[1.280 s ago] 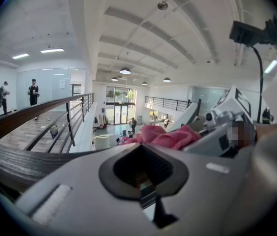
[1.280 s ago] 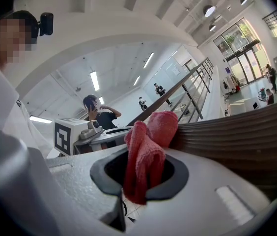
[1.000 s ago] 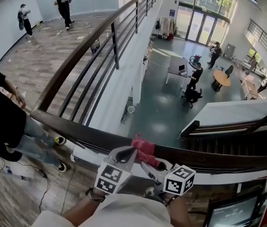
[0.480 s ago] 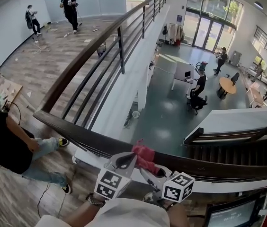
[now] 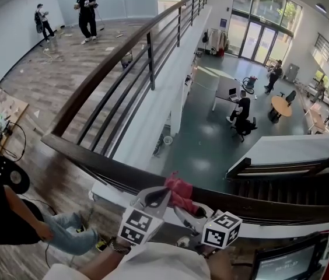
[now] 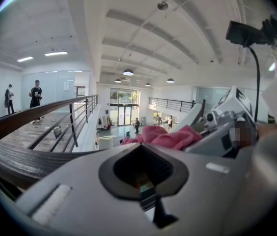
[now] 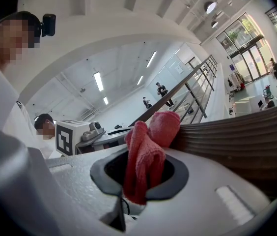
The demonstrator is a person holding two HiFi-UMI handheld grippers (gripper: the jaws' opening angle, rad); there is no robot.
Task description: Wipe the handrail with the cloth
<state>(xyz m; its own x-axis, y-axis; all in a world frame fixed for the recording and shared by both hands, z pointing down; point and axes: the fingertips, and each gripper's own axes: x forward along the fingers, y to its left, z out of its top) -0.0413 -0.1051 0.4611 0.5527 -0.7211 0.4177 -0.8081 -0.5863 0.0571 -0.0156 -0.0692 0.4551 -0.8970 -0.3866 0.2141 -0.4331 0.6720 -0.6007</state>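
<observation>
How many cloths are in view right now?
1: the pink-red terry cloth, clamped in the right gripper at the dark wooden handrail. The left gripper holds none. Others may be hidden.

place: office atrium | evidence: mezzanine handrail [image 5: 111, 60], desks [image 5: 226, 90] below, glass doors [image 5: 255, 39]

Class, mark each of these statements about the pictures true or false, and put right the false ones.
1. The right gripper holds a pink cloth. True.
2. The left gripper also grips the cloth. False: its jaws are together with nothing between them.
3. The cloth is up against the handrail. True.
4. The handrail is white metal. False: it is dark brown and looks like wood.
5. Nobody is on the lower floor. False: several people are there, one a person beside a white desk.
</observation>
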